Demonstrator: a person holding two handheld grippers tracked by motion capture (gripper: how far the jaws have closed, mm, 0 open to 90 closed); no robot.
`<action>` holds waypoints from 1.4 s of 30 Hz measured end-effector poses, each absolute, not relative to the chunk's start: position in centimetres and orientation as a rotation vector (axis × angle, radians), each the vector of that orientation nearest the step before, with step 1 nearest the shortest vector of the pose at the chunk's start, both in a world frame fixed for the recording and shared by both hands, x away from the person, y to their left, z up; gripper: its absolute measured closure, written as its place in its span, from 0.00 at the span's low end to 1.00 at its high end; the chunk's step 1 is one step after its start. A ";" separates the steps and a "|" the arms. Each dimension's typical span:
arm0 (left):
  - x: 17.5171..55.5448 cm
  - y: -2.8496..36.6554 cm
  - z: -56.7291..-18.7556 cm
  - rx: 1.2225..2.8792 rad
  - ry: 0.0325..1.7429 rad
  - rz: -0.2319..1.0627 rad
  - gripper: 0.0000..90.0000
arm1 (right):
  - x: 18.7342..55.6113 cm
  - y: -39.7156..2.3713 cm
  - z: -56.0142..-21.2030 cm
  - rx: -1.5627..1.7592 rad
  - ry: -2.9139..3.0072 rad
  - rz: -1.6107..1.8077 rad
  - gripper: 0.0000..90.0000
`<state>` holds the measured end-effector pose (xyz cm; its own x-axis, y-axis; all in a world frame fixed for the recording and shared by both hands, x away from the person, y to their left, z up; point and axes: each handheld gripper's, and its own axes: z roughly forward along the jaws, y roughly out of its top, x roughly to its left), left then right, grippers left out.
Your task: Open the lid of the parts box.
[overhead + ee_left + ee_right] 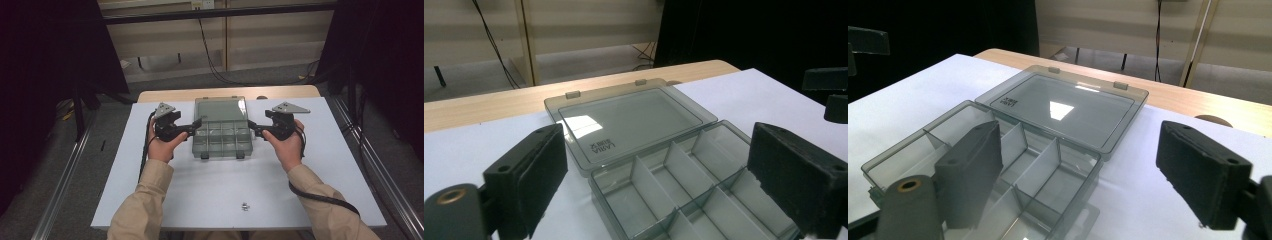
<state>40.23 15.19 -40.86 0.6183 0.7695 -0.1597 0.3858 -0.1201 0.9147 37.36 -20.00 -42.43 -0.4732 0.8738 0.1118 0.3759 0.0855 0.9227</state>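
Nearest me at six o'clock lies a small metal part (pixel 244 206). Farther on, my left gripper (pixel 196 124) and right gripper (pixel 251 125) flank the compartment box (pixel 221 135) at centre — jaws released, nothing between them — lid (pixel 220 109) flat toward twelve.

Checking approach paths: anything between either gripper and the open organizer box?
Nothing visible. The left gripper and right gripper flank the organizer box, jaws open and empty, with bare white table surface around it. The small metal part lies near the table's front edge, clear of both paths.
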 end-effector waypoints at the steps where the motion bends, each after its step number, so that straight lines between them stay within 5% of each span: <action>1: 40.1 15.2 -40.9 1.730 0.944 0.430 0.09 | 37.3 -20.1 -42.5 1.227 1.893 1.378 0.19; 42: 33.2 20.0 -44.0 1.696 0.956 0.472 0.03 | 31.3 -20.9 -44.3 1.008 2.076 1.477 0.11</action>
<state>33.18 20.02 -43.98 0.5980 0.7873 -0.1501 0.3596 -0.0962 0.9281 31.32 -20.90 -44.29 -0.6608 0.7457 0.0847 0.3245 0.1820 0.9282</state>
